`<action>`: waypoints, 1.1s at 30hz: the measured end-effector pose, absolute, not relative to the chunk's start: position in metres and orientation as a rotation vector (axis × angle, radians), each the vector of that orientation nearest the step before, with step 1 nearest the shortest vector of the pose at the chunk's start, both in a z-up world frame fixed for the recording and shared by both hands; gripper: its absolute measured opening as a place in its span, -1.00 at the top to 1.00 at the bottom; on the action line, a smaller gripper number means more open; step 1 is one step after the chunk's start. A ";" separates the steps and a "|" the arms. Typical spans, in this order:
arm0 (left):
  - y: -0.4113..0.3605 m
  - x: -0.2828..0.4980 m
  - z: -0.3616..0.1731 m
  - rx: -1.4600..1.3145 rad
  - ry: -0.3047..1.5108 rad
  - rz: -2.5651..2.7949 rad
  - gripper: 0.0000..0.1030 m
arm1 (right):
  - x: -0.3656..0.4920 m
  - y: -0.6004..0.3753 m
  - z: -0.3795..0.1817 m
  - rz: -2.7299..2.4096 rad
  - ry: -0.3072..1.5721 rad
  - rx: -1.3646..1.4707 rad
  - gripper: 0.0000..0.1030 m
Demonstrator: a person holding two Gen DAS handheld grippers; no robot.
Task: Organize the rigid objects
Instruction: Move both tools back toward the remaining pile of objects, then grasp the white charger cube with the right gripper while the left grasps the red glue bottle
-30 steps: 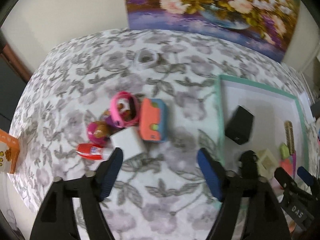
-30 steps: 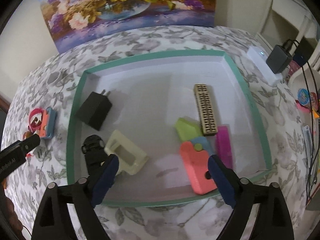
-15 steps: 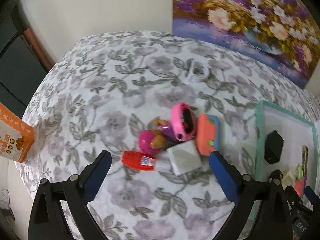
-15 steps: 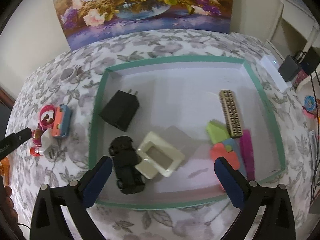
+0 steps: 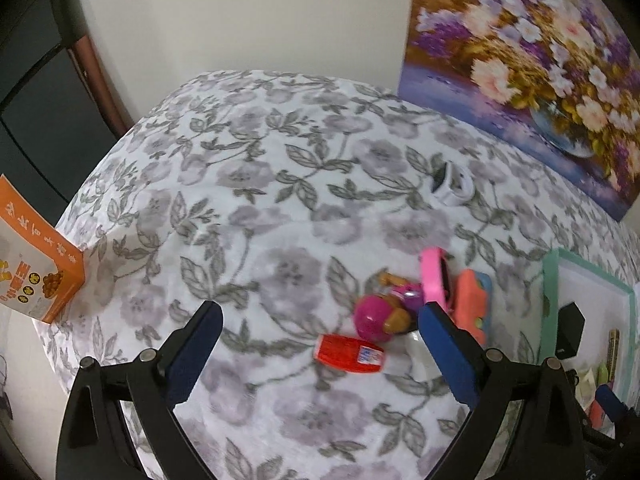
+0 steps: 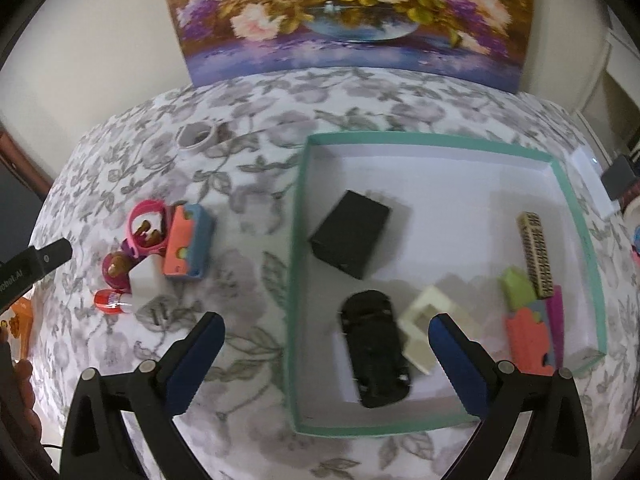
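A cluster of small items lies on the floral cloth: a red tube (image 5: 350, 354) (image 6: 110, 301), a pink ball toy (image 5: 378, 316), a pink ring (image 5: 434, 282) (image 6: 146, 228), an orange and blue block (image 5: 472, 306) (image 6: 188, 242) and a white cube (image 6: 142, 276). My left gripper (image 5: 320, 340) hovers open over the cloth just left of them, empty. The green-rimmed white tray (image 6: 298, 264) (image 5: 549, 284) holds a black charger (image 6: 352, 238), a black toy car (image 6: 376, 358), a cream frame (image 6: 430, 326) and several coloured pieces. My right gripper (image 6: 326, 350) hangs open above the tray's near left part, holding nothing.
A roll of white tape (image 5: 452, 186) (image 6: 198, 134) lies farther back on the cloth. An orange box (image 5: 34, 256) stands at the table's left edge. A flower painting (image 6: 344, 12) leans on the wall behind. White and black adapters (image 6: 600, 184) sit right of the tray.
Both grippers have opened wider and drawn back and leftward. The left view swung from the tray edge toward the toy cluster and the orange box; the right view now takes in the cluster.
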State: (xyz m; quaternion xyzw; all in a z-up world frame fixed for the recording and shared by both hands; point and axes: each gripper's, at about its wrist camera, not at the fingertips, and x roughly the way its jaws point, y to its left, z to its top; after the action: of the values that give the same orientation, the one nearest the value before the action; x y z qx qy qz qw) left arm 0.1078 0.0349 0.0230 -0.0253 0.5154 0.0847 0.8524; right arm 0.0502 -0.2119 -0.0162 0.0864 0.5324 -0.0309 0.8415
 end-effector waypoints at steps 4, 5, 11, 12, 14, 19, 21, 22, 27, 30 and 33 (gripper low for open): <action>0.052 0.111 0.021 -0.065 1.081 0.197 -0.92 | 0.058 -0.196 -0.019 -0.051 1.132 0.166 -1.00; 0.056 0.111 0.020 -0.067 1.081 0.201 -0.92 | 0.059 -0.192 -0.020 -0.047 1.134 0.163 -1.00; 0.072 0.114 0.014 -0.097 1.090 0.202 -0.92 | 0.067 -0.168 -0.025 -0.022 1.146 0.142 -1.00; 0.074 0.114 0.013 -0.099 1.094 0.199 -0.92 | 0.068 -0.165 -0.025 -0.020 1.146 0.140 -1.00; 0.075 0.115 0.009 -0.101 1.106 0.196 -0.92 | 0.070 -0.159 -0.027 -0.011 1.149 0.132 -1.00; 0.078 0.119 -0.002 -0.123 1.147 0.181 -0.92 | 0.076 -0.144 -0.032 0.013 1.157 0.107 -1.00; 0.077 0.120 -0.007 -0.124 1.166 0.175 -0.92 | 0.078 -0.139 -0.034 0.021 1.158 0.101 -1.00; 0.077 0.120 -0.010 -0.123 1.175 0.176 -0.92 | 0.079 -0.135 -0.035 0.027 1.159 0.097 -1.00; 0.079 0.122 -0.022 -0.138 1.211 0.186 -0.92 | 0.083 -0.119 -0.039 0.058 1.156 0.077 -1.00; 0.082 0.123 -0.028 -0.150 1.227 0.201 -0.92 | 0.087 -0.108 -0.042 0.087 1.153 0.077 -1.00; 0.087 0.124 -0.032 -0.167 1.235 0.220 -0.92 | 0.092 -0.098 -0.045 0.105 1.151 0.076 -0.99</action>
State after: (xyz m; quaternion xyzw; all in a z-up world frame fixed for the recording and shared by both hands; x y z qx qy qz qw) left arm 0.1238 0.0867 -0.0323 -0.0781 0.5771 0.1026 0.8065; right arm 0.0918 -0.0981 -0.0454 0.0357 0.5440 0.0496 0.8369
